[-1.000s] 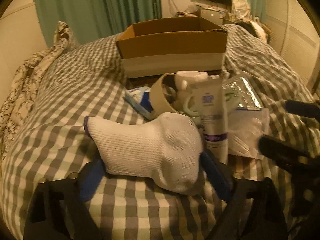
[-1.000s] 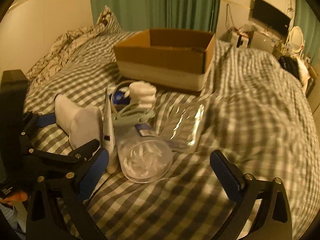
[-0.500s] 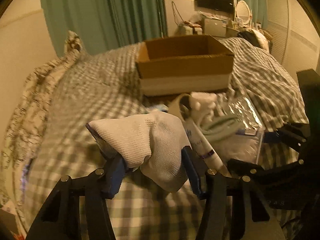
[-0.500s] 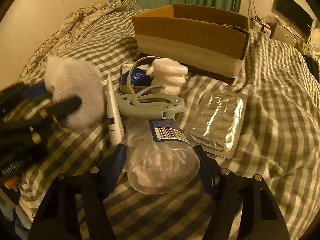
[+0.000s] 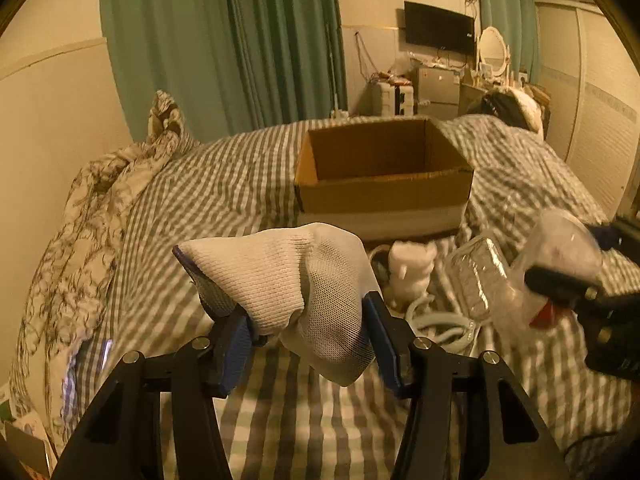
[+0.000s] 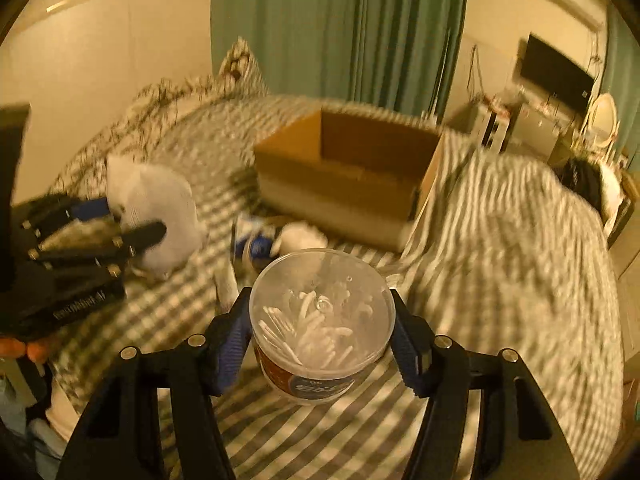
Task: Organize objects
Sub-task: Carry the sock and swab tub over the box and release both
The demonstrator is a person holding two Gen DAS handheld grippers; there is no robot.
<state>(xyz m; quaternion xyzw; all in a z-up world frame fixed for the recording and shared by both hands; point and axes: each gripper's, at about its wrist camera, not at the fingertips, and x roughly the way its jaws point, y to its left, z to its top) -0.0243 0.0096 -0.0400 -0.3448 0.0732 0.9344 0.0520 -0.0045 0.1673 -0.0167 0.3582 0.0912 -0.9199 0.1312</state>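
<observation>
The left gripper [image 5: 306, 338] is clenching a white sock [image 5: 288, 276], and the right gripper [image 6: 322, 340] is gripping a clear tub of cotton swabs [image 6: 322, 320]; both are hanging above the checked bedspread [image 5: 248, 184]. The open cardboard box [image 5: 382, 178] is lying straight ahead, nearer the sock, in a dim bedroom

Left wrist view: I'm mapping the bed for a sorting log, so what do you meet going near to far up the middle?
Left gripper → white sock clamped in it → checked bedspread → cardboard box → green curtain.
</observation>
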